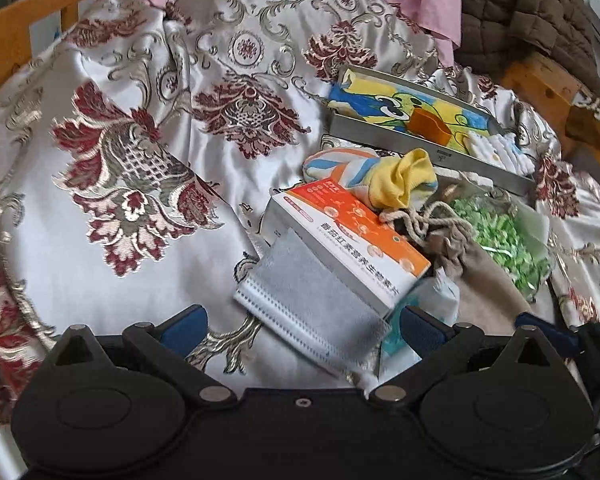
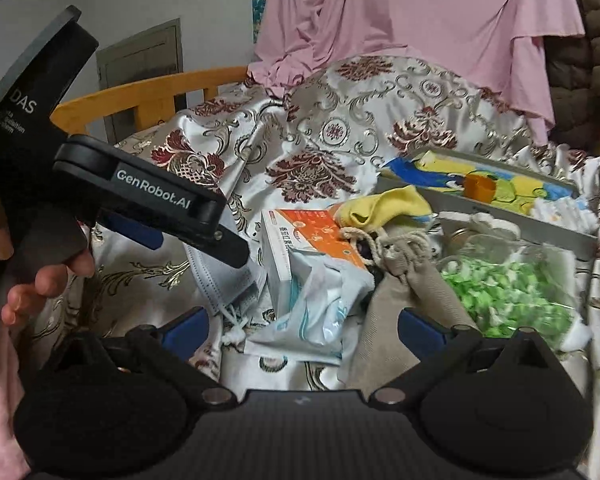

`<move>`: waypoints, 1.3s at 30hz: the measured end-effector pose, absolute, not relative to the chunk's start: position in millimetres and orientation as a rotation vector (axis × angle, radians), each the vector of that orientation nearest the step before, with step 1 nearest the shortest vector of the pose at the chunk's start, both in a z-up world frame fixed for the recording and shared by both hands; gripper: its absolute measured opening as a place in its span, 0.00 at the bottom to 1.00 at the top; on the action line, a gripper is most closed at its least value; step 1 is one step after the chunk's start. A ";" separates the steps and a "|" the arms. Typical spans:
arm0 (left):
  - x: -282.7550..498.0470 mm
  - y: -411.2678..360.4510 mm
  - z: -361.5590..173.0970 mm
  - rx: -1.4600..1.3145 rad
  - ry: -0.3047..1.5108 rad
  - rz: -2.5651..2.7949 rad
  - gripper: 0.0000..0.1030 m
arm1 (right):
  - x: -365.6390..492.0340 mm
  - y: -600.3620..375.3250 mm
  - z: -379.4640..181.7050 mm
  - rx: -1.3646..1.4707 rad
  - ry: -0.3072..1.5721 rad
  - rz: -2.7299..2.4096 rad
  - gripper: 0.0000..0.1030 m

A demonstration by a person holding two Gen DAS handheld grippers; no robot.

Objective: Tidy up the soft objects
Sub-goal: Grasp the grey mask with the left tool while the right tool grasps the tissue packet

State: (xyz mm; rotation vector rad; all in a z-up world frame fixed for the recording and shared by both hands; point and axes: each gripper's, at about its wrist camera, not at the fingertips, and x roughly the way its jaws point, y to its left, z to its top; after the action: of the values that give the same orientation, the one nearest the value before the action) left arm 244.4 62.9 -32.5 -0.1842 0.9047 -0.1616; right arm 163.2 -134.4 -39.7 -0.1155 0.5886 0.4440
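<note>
Left gripper (image 1: 300,326) spread above grey face mask (image 1: 312,300) on the bed, near-left of orange box (image 1: 352,236). Right gripper (image 2: 302,330) spread over mask packet (image 2: 320,304).

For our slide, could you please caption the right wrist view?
Left gripper over a face mask beside an orange box on patterned bedding.

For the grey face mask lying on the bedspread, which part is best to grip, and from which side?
Grip the grey face mask at its free pleated edge on the bedspread, coming from the left with the open left gripper. Its other end lies against the orange and white box, so that side is probably blocked.
</note>
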 end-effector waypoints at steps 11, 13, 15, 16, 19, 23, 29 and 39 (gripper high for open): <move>270.7 62.3 -48.9 -0.259 0.959 -0.196 0.97 | 191.6 -133.9 -55.5 -0.050 0.637 0.447 0.91; 273.8 63.4 -49.8 -0.263 0.959 -0.194 0.94 | 195.4 -136.3 -57.1 -0.033 0.648 0.442 0.85; 276.1 64.7 -51.8 -0.275 0.968 -0.191 0.90 | 199.0 -137.6 -59.1 -0.023 0.659 0.436 0.81; 276.2 66.4 -52.5 -0.284 0.970 -0.186 0.87 | 200.3 -138.3 -59.9 -0.019 0.663 0.433 0.79; 277.0 72.9 -54.4 -0.319 0.973 -0.168 0.81 | 202.1 -139.5 -60.3 -0.010 0.665 0.425 0.76; 278.1 76.9 -55.8 -0.352 0.964 -0.158 0.72 | 204.4 -138.4 -62.3 -0.007 0.669 0.419 0.74; 277.8 75.6 -57.1 -0.348 0.960 -0.179 0.53 | 205.7 -134.5 -65.4 -0.009 0.678 0.438 0.56; 272.4 74.3 -51.4 -0.341 0.937 -0.211 0.39 | 199.5 -136.5 -59.4 0.003 0.657 0.438 0.39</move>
State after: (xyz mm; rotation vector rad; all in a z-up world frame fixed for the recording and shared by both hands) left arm 272.4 74.3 -51.4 -0.3406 0.9367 -0.2107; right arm 199.5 -136.5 -59.4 0.0034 0.6571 0.4381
